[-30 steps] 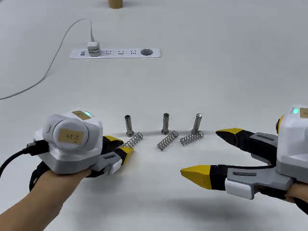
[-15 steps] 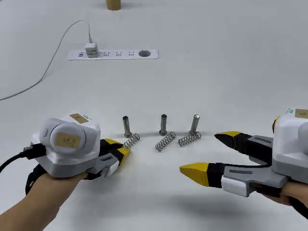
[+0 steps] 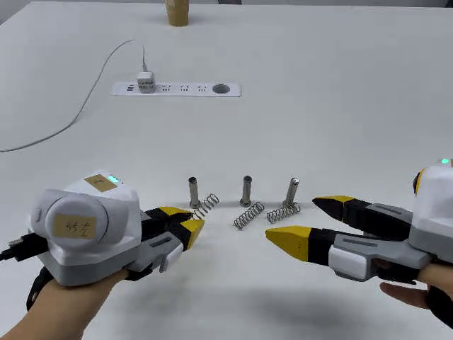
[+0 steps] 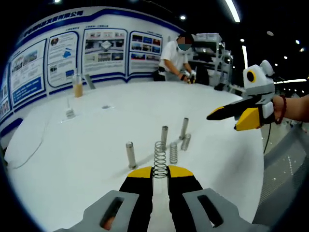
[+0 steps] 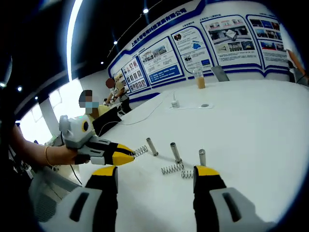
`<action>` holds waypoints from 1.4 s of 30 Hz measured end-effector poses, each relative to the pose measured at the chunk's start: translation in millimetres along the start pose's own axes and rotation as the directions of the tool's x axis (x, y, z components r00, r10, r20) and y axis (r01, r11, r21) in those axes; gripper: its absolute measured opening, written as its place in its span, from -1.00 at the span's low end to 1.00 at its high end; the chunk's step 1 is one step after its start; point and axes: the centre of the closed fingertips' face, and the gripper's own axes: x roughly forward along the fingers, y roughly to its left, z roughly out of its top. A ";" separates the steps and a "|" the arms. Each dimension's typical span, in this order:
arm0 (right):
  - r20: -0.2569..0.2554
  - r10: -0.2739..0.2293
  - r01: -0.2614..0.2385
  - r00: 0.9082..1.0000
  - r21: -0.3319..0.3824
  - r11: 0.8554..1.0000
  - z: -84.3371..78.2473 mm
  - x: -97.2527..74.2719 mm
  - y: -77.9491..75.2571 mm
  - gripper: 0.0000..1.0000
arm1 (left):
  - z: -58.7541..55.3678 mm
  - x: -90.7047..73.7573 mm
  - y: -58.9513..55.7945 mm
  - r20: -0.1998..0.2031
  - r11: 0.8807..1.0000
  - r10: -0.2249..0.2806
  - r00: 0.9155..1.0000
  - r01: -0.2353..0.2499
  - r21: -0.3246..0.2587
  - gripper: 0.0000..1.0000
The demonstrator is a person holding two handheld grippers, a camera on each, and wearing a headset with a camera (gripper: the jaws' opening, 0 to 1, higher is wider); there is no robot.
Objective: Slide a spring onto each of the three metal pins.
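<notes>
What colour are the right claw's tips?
Yellow, on the right claw; clearest in the head view.

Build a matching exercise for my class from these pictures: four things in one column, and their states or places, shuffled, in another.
Column one
1. left claw
2. right claw
3. middle spring
4. power strip

Column two
A. open, empty
B. lying on the table by the middle pin
C. shut on the left spring
D. far side of the table, charger plugged in

Pairs: 1-C; 2-A; 3-B; 4-D
</notes>
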 end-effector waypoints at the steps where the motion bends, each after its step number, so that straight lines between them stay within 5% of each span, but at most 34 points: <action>1: 0.002 0.005 -0.005 1.000 -0.001 1.000 2.2 1.3 2.2 0.26 | 4.4 -2.7 -2.5 0.019 1.000 -0.005 1.000 0.005 -0.005 -0.79; 10: 0.063 0.082 -0.087 0.995 0.078 0.993 19.5 10.6 24.8 0.12 | 32.8 -18.3 -20.4 0.137 0.999 -0.036 0.990 0.033 0.022 -0.79; 18: 0.128 0.172 -0.194 0.977 0.194 0.962 35.5 16.2 45.0 -0.05 | 49.9 -27.9 -36.3 0.203 0.997 -0.056 0.978 0.044 0.063 -0.79; 30: 0.146 0.232 -0.260 0.962 0.215 0.942 39.6 18.2 60.3 -0.41 | 59.2 -34.1 -58.7 0.243 0.979 -0.125 0.962 0.080 0.188 -0.79; 42: 0.173 0.250 -0.288 0.953 0.245 0.926 43.7 15.7 64.4 -0.65 | 64.6 -35.5 -68.9 0.237 0.962 -0.153 0.959 0.090 0.256 -0.79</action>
